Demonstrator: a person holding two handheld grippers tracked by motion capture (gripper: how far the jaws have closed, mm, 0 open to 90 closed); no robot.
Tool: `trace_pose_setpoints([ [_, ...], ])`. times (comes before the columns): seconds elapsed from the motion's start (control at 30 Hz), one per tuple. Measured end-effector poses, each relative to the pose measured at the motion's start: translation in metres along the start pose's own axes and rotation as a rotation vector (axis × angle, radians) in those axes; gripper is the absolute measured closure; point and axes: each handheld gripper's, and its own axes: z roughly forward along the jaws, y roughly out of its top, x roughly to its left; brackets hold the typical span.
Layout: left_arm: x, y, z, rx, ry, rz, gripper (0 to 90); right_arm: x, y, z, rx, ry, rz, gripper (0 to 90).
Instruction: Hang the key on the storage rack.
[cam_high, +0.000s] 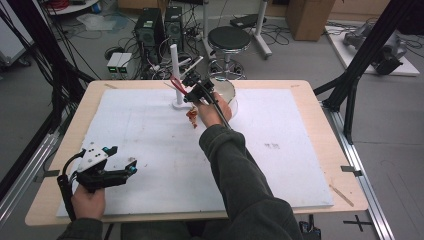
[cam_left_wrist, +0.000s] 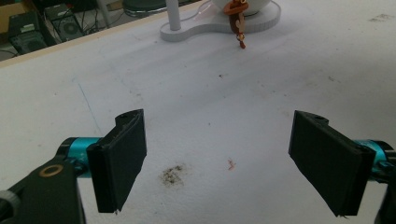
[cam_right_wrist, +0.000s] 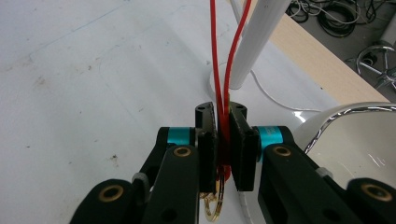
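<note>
Red cord (cam_right_wrist: 215, 70) upper end cut off; charm (cam_high: 192, 118) blurred.

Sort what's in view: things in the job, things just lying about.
In the job:
right gripper, shut on the red cord
gold ring
brown charm
white post stand

Lying about:
left gripper, open
white bowl
black stool

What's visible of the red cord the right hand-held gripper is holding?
The red cord is a thin, glossy loop: two strands run up side by side from the shut jaws of the right hand-held gripper, which pinch it. The strands pass beside the white post; whether they touch it cannot be told. Below the jaws a gold ring hangs. In the high view the cord slants by the post, with a small brown charm dangling under the hand.
</note>
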Motion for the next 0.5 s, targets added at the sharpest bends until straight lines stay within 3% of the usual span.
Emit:
trace_pose_setpoints([
  [0.5, -0.001, 0.000, 0.000, -0.002, -0.001, -0.005, 19.6, -0.001, 0.000, 0.013, 0.043, -0.013, 0.017, 83.5],
])
